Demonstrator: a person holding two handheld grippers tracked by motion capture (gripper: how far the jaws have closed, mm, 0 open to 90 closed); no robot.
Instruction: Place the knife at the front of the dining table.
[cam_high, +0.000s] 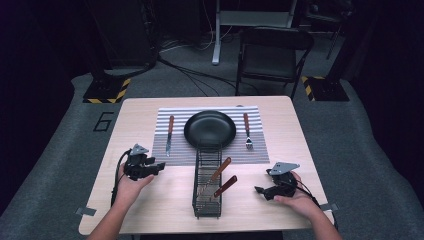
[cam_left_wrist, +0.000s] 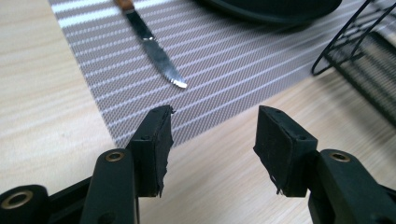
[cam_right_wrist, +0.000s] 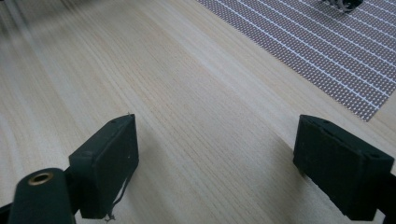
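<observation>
Setting: while both tongs rest low over the wooden tabletop (cam_high: 150, 200), a striped placemat (cam_high: 165, 150) lies at its far half and serves as the landmark here.
Left tongs (cam_high: 159, 166): released, jaws parted with bare wood between them, just off the placemat's near left corner; in the left gripper view (cam_left_wrist: 212, 135) they face that corner.
Right tongs (cam_high: 260, 190): released, jaws spread wide and holding nothing, near the placemat's near right corner and a little toward the person; the right gripper view (cam_right_wrist: 215, 154) shows pale wood grain between them.
Knife (cam_high: 169, 135): the thing closest to the left tongs, lying flat on the placemat's left part, lengthwise, handle away from the person.
Knife, looks: reddish-brown wooden handle, slim silvery blade with a fine toothed edge and a blunt squared tip (cam_left_wrist: 159, 53).
Knife, contact: apart from the left tongs, tip toward them.
Plate (cam_high: 210, 129): round, black, on the placemat's middle.
Fork (cam_high: 247, 131): on the placemat's right part, brown handle far, tines near.
Wire basket (cam_high: 207, 182): black, long and narrow, overlapping the placemat's near edge and running toward the person, between the two tongs.
Basket contents: two brown-handled utensils (cam_high: 222, 177), lying slantwise.
</observation>
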